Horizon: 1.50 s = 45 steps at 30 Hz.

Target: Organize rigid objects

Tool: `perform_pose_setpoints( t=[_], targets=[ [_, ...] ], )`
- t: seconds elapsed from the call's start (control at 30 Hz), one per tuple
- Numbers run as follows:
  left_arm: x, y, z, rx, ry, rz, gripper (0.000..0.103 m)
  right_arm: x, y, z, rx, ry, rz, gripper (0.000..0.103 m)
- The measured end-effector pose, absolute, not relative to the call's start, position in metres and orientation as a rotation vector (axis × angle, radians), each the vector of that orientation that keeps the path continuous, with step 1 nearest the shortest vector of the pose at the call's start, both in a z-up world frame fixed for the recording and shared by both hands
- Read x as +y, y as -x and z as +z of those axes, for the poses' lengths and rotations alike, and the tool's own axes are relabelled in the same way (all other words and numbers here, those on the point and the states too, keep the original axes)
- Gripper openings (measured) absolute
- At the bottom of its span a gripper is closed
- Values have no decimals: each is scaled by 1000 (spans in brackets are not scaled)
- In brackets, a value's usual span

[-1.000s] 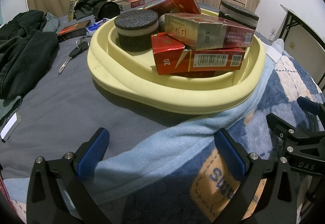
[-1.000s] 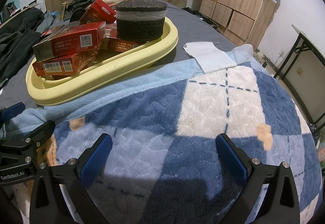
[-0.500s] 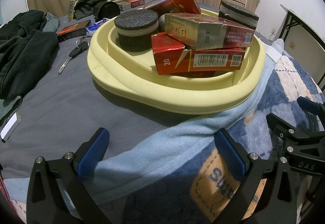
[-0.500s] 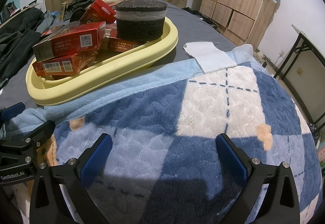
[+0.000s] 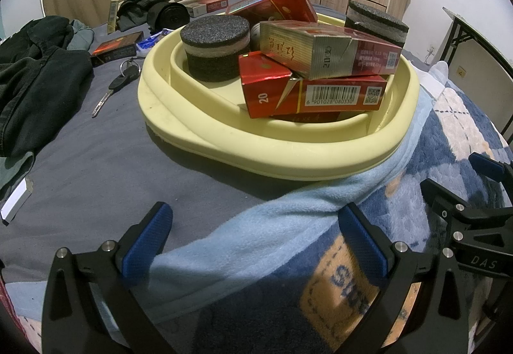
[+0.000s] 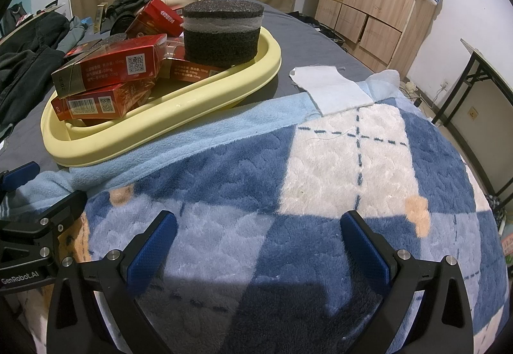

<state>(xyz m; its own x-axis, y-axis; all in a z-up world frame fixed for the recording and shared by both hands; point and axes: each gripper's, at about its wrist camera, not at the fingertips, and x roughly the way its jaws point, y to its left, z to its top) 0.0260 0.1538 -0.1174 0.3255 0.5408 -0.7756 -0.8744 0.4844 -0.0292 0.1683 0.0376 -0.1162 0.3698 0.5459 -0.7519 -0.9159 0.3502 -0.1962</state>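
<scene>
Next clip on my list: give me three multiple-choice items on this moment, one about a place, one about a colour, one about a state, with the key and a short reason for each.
1. Where does the car key lie?
A. inside the yellow tray
B. on the grey sheet, left of the yellow tray
C. on the plaid blanket

2. What colour is the tray that holds the cigarette packs?
A. pale yellow
B. green
C. white

3. How do both hand-held grippers stand?
A. both shut on a pack
B. left shut, right open
C. both open and empty

Key:
1 B: in the left wrist view the key rests on the grey sheet beside the tray's left rim.
2 A: the rim shows pale yellow in both views.
3 C: the left hand-held gripper and the right hand-held gripper each show spread fingers with only bedding between them.
</scene>
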Motion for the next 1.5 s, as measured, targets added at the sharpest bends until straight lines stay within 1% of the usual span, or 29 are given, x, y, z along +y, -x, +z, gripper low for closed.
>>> perform_pose_setpoints(
  t=[1.5],
  targets=[
    [153, -25, -117, 785, 495, 979, 103, 37, -168, -116, 643, 678, 1036, 103]
  ],
)
